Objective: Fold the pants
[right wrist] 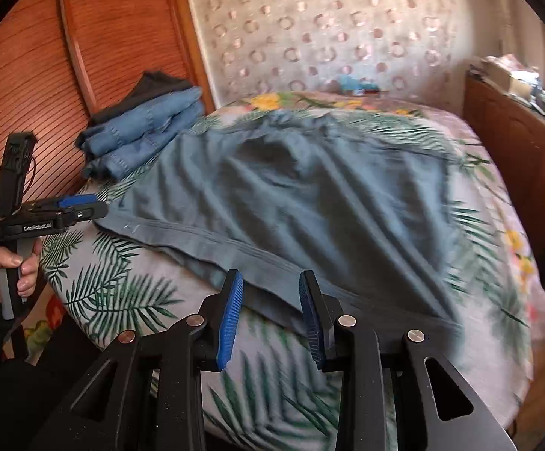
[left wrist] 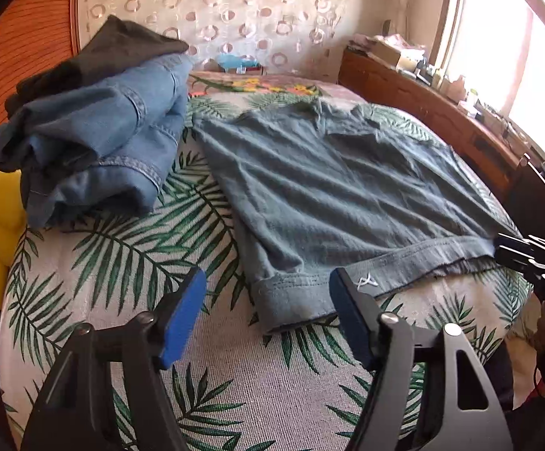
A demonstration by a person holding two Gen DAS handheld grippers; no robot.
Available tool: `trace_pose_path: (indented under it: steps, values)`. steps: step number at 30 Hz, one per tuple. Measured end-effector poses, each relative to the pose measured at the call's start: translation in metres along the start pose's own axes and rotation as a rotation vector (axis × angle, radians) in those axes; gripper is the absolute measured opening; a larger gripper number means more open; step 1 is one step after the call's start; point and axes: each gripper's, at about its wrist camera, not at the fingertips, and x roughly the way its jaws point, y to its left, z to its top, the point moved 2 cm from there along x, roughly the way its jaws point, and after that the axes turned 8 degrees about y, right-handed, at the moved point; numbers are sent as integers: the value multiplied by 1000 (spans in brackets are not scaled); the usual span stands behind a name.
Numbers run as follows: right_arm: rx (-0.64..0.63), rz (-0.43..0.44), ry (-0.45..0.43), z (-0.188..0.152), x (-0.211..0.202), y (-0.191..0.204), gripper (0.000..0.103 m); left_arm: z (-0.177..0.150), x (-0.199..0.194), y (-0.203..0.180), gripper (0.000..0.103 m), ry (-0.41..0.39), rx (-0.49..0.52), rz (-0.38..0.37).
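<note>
L gripper (left wrist: pixel 268 297) stands wide, nothing btwn pads, just short of the grey-green pants (left wrist: pixel 347 195) hem corner. R gripper (right wrist: pixel 271 300) narrower, also empty, at the hem's other end. Pants lie flat across the bed (left wrist: pixel 122 248), palm-leaf cover. Stack of folded jeans (left wrist: pixel 95 150) beside them by the wood headboard (right wrist: pixel 114 26); patterned wall w/ window behind. Person's hand (right wrist: pixel 5 270) grips L handle; both claws tilt down.

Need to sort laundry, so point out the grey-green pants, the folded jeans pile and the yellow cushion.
grey-green pants (left wrist: pixel 347 195), left wrist view, middle of the fabric.
folded jeans pile (left wrist: pixel 103 139), left wrist view, top fold.
yellow cushion (left wrist: pixel 0 221), left wrist view, its middle.
</note>
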Motion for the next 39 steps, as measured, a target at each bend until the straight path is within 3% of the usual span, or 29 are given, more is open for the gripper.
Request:
trace_pose_path:
  steps: [3, 12, 14, 16, 23, 34, 39]
  values:
    - [-33, 27, 22, 6, 16, 9, 32, -2, 4, -1, 60, 15, 9, 7]
    - [-115, -9, 53, 27, 42, 19, 32, -6, 11, -3, 60, 36, 23, 16]
    - [-134, -38, 50, 28, 43, 21, 23, -5, 12, -4, 60, 41, 21, 25]
    - [-154, -35, 45, 28, 45, 30, 7, -6, 11, -4, 59, 41, 24, 30]
    - [-150, 7, 34, 25, 35, 39, 3, -7, 10, -4, 51, 34, 24, 27]
    - [-107, 26, 34, 21, 24, 34, 3, -7, 6, -2, 12, 22, 22, 5]
    - [-78, 10, 12, 20, 12, 27, 6, -12, 3, 0, 8, 20, 28, 2]
